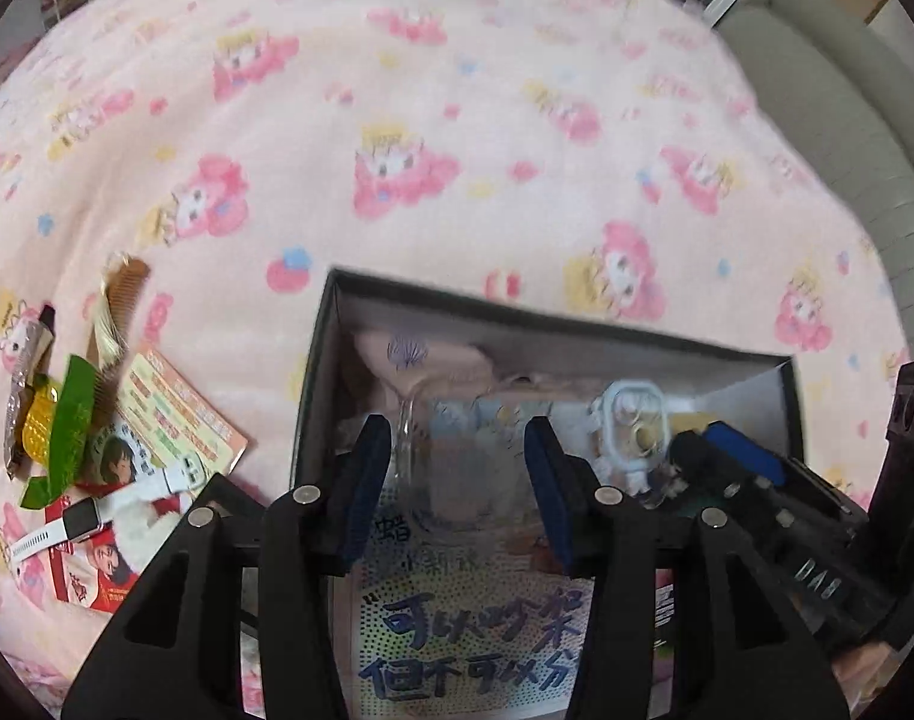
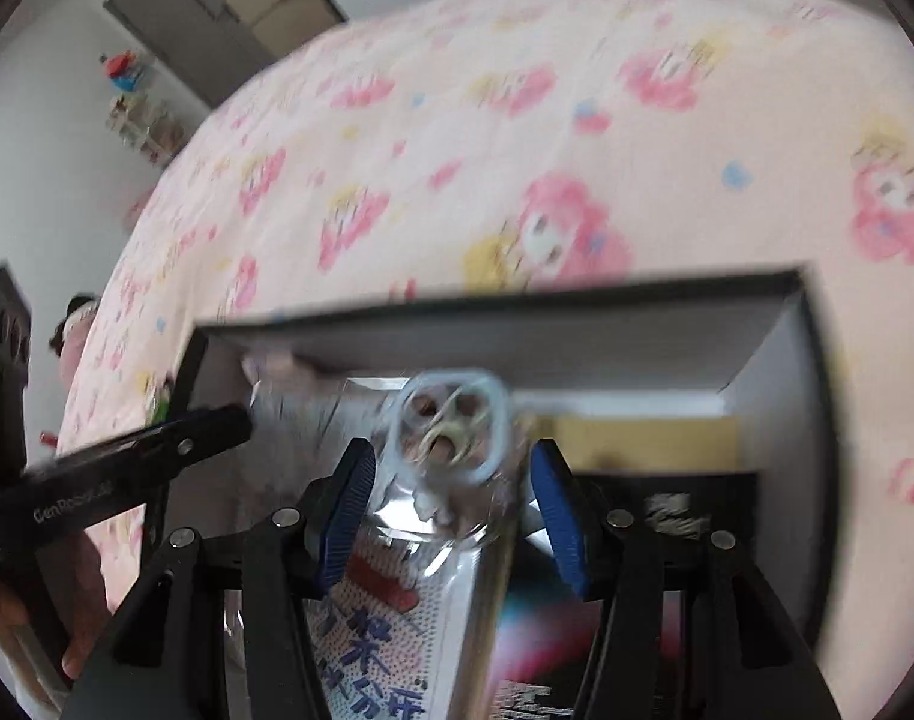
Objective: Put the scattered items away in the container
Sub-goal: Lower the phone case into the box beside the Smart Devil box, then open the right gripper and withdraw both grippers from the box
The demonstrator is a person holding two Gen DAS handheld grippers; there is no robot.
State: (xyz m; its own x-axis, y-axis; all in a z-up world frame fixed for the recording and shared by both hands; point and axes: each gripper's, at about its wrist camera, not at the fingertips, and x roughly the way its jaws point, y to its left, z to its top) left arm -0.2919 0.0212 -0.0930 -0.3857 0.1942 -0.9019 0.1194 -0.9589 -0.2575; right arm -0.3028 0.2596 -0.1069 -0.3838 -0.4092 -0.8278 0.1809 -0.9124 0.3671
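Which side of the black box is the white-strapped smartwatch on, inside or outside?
Outside. The white-strapped smartwatch lies on the pink blanket left of the black box, among other scattered items.

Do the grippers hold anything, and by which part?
It cannot be told. A clear plastic packet with a pale blue ring lies between the right gripper's pads, a blurred transparent thing between the left gripper's; contact is unclear.

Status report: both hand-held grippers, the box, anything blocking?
Both hand-held grippers open over black box. Watch, comb, snack packets remain on blanket. Nothing blocking.
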